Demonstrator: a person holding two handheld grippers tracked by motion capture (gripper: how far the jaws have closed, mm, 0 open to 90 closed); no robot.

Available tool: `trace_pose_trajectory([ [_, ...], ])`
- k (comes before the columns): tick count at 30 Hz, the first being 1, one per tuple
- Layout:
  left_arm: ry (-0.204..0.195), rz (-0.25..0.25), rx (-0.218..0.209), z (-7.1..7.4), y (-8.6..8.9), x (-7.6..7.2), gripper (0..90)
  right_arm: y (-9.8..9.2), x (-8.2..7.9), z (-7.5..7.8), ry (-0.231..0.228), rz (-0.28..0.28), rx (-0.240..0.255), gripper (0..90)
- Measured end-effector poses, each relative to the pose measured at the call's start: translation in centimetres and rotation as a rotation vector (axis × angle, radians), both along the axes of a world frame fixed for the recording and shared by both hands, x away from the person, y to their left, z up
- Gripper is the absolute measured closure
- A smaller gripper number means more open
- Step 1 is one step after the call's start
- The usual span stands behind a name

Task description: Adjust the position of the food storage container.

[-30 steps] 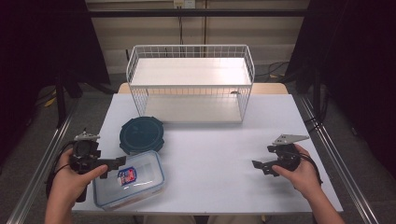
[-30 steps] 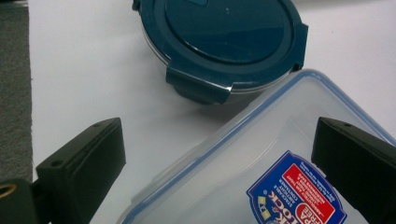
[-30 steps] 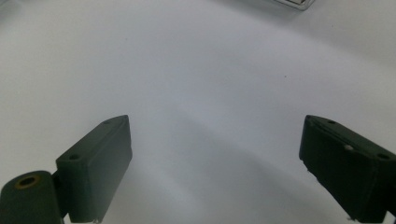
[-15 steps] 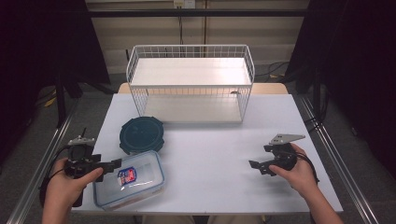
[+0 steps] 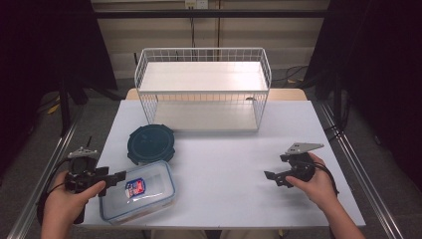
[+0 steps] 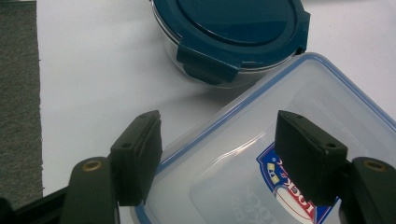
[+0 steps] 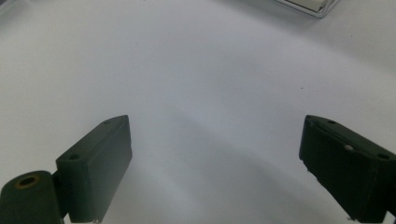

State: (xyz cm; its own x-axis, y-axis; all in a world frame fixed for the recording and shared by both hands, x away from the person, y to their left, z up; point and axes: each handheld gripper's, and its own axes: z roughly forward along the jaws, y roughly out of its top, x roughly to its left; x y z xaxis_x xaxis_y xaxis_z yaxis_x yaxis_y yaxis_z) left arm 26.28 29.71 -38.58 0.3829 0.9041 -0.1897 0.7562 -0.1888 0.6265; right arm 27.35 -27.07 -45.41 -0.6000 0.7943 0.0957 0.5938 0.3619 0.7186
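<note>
While the high view sets out the whole white surface point(image 5: 224, 164), the two gripper views give close detail. At the left, the left gripper point(image 5: 117, 178) hangs over the near-left corner of a clear rectangular container point(image 5: 138, 191). The left gripper view shows what the high view cannot resolve: the jaws have just been closing and stand partly open, one on each side of the container's corner, above its blue-rimmed lid point(image 6: 280, 154), with no visible contact. Through the lid only a printed label point(image 6: 299, 196) is seen; no contents can be made out. Just behind it sits a round container point(image 5: 151, 144) shut by a dark blue clip lid point(image 6: 233, 28), its glass wall visible only in the left gripper view. At centre rear stands a white wire basket point(image 5: 204, 89) with two shelves. At the right, the right gripper point(image 5: 272, 178) rests low, and the right gripper view shows its jaws wide apart over bare surface, holding nothing.
</note>
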Motion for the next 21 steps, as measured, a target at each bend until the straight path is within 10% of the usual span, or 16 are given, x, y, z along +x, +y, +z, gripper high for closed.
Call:
trace_pose_trajectory([
  [11, 0.012, 0.017, -0.002, -0.1, 0.1, 0.0, 30.3, 0.1, 0.0, 0.0, 0.001, 0.001, 0.003, 9.2],
  [21, 0.034, 0.079, 0.019, 0.2, 1.1, -0.3, 51.4, 0.2, 0.0, 0.0, -0.011, 0.011, -0.003, 9.2],
])
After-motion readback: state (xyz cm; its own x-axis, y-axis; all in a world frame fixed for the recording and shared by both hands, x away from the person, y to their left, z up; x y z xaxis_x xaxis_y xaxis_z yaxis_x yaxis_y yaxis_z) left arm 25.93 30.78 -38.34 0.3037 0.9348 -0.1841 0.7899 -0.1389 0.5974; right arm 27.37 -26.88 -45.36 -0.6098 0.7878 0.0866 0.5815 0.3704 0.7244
